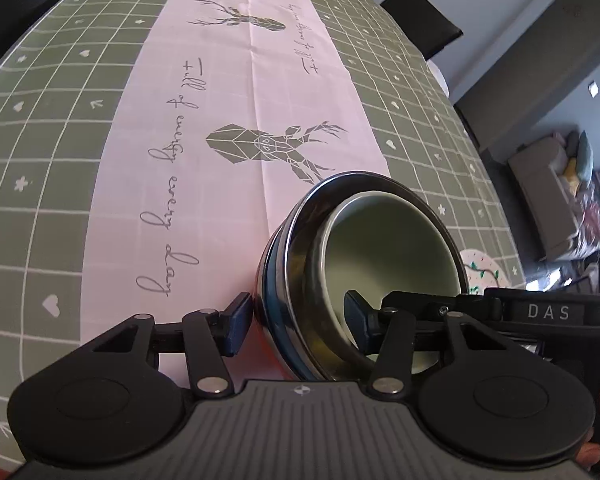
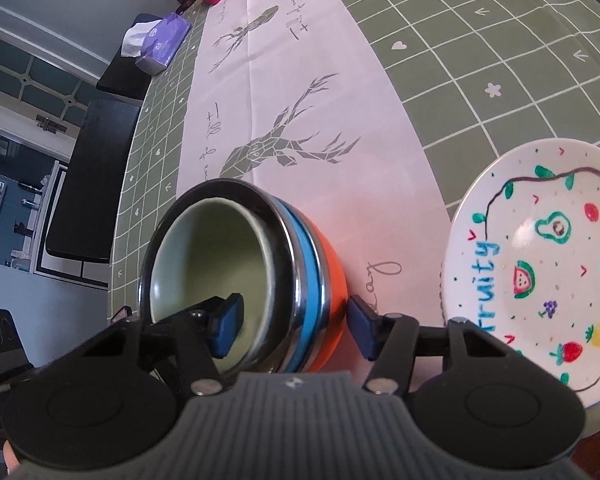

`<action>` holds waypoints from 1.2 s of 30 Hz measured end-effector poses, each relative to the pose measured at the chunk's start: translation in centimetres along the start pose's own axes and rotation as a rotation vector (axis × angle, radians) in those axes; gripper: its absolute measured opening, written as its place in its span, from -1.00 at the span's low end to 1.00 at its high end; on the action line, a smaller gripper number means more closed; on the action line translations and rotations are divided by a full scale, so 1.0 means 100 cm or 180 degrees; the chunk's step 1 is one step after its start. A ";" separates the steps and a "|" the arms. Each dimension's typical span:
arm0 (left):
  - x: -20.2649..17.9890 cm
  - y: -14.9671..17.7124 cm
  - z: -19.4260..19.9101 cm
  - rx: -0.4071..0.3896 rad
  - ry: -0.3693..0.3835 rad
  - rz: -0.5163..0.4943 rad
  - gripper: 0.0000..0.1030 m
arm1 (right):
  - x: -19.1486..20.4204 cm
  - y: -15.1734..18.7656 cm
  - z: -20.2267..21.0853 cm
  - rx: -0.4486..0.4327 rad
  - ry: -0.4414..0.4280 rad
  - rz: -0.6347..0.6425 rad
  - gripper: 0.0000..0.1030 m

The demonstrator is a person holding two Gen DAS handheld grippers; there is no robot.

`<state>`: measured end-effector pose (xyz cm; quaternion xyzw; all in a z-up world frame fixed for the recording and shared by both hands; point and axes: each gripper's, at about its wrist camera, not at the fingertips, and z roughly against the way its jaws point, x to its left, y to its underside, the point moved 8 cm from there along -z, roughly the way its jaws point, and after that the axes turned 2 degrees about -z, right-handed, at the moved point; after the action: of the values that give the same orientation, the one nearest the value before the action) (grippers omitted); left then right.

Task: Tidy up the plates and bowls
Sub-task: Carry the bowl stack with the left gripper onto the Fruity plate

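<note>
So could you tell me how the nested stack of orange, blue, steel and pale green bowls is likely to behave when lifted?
The nested bowl stack will probably feel heavy, being several bowls. The loose pale green inner bowl may slide or rattle if tilted. The polished steel rim looks slippery, so the left claw and right claw astride its wall could slip.

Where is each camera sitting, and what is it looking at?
Left wrist: on the left gripper, looking along the table at the nested bowls; jaws straddle the bowls' wall, a fingertip shows at the right edge.
Right wrist: on the right gripper, looking at the bowls from the other side, the fruit plate alongside.
Shared: the bowls and the deer runner.
</note>
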<state>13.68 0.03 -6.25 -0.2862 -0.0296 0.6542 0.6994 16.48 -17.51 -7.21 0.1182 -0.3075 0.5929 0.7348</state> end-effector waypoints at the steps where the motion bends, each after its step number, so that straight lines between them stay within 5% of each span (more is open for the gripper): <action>1: -0.002 -0.001 -0.001 0.0032 -0.0044 -0.0081 0.09 | 0.000 0.000 0.000 0.0022 0.0013 -0.0001 -0.01; 9: -0.009 -0.009 -0.010 0.0350 -0.0248 -0.0459 -0.06 | 0.003 -0.004 -0.003 0.0202 0.0198 0.0126 -0.15; 22: -0.013 -0.020 -0.010 0.0803 -0.0348 -0.0516 -0.25 | 0.009 -0.010 -0.006 0.0402 0.0572 0.0312 -0.40; 36: 0.001 -0.029 -0.021 0.1122 -0.0141 -0.0222 -0.18 | 0.012 -0.016 -0.010 0.0431 0.0573 0.0323 -0.41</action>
<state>17.12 -0.58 -6.78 -0.1434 0.0602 0.6308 0.7602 18.44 -16.45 -6.93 0.0981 -0.2051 0.6569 0.7189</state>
